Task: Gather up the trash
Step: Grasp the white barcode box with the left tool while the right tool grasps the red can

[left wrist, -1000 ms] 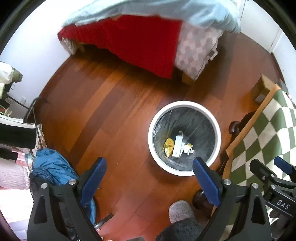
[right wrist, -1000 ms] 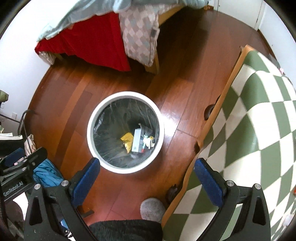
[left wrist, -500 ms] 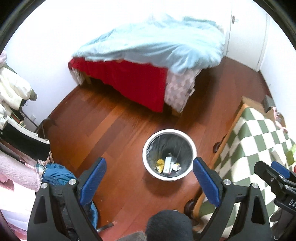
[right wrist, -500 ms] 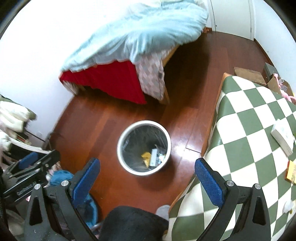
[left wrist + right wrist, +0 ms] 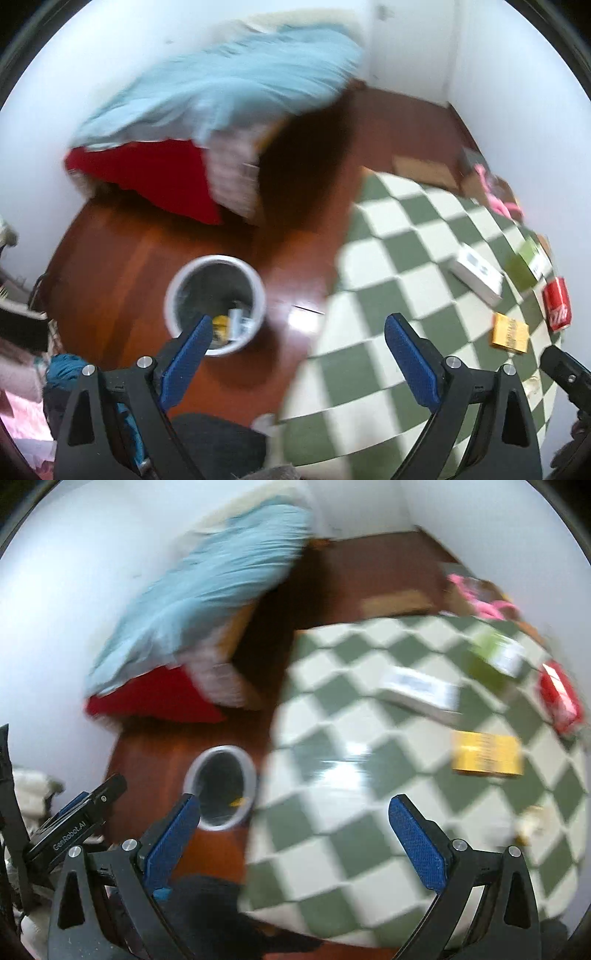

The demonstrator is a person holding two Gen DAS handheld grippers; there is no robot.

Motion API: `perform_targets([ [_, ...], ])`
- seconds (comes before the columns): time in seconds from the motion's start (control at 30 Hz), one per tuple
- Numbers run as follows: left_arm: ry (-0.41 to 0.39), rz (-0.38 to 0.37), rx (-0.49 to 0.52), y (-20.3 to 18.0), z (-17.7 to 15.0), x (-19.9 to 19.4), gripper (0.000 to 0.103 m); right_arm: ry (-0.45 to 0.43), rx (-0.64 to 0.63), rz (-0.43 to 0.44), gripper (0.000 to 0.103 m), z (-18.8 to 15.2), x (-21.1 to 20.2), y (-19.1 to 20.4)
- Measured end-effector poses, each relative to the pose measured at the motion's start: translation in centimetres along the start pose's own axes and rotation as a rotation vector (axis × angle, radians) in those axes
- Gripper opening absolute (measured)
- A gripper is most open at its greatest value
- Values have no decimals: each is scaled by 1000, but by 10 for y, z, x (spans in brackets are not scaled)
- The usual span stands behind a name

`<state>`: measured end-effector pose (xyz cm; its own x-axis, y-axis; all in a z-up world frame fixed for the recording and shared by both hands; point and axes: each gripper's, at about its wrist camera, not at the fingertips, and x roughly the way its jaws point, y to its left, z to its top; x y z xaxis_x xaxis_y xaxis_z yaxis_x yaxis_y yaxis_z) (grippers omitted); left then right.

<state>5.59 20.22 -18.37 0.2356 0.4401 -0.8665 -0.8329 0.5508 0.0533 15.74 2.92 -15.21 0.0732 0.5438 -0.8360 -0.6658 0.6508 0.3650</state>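
Note:
A white round trash bin (image 5: 215, 303) with a black liner stands on the wooden floor, with a few bits of trash inside; it also shows in the right wrist view (image 5: 221, 787). On the green-and-white checked table (image 5: 406, 280) lie a red can (image 5: 557, 303), a yellow box (image 5: 509, 333), a white box (image 5: 476, 274) and a green box (image 5: 526, 263). The yellow box (image 5: 487, 753) and red can (image 5: 559, 698) show blurred in the right wrist view. My left gripper (image 5: 297, 363) is open and empty, above the table's edge. My right gripper (image 5: 295, 843) is open and empty over the table.
A bed (image 5: 221, 92) with a light blue cover and red sheet stands at the back. Cardboard boxes (image 5: 424, 170) and pink items (image 5: 495, 192) sit beyond the table. Clothes and a blue bag (image 5: 62, 365) lie at the left. A crumpled scrap (image 5: 532, 823) lies near the table's right edge.
Both grippers have risen and swung right, from over the bin toward the checked table. The table's items have come into view. Both stay open.

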Motion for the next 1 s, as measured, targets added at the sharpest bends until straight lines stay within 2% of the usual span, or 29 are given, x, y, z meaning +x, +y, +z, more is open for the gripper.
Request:
perform_targets([
  [0.13, 111, -78, 47, -91, 15, 46, 95, -2, 98, -143, 103, 24, -7, -93],
  [0.3, 271, -148, 54, -179, 33, 96, 95, 17, 206, -340, 103, 63, -1, -209],
  [0.4, 356, -148, 50, -211, 42, 126, 95, 51, 276, -414, 103, 89, 12, -268],
  [0.53, 425, -124, 35, -238, 51, 159, 95, 112, 325, -463, 103, 119, 36, -322],
  [0.6, 463, -128, 17, -244, 52, 172, 95, 136, 317, -482, 103, 128, 46, -334],
  [0.77, 558, -200, -99, -244, 50, 191, 95, 197, 294, -496, 103, 143, 76, -352],
  [0.83, 574, -208, -130, -244, 49, 194, 95, 197, 287, -489, 102, 147, 83, -355],
  [0.9, 581, -218, -145, -242, 49, 195, 94, 199, 273, -486, 97, 150, 90, -355],
  [1.0, 546, -223, -148, -238, 49, 191, 91, 207, 258, -478, 93, 151, 97, -352],
])
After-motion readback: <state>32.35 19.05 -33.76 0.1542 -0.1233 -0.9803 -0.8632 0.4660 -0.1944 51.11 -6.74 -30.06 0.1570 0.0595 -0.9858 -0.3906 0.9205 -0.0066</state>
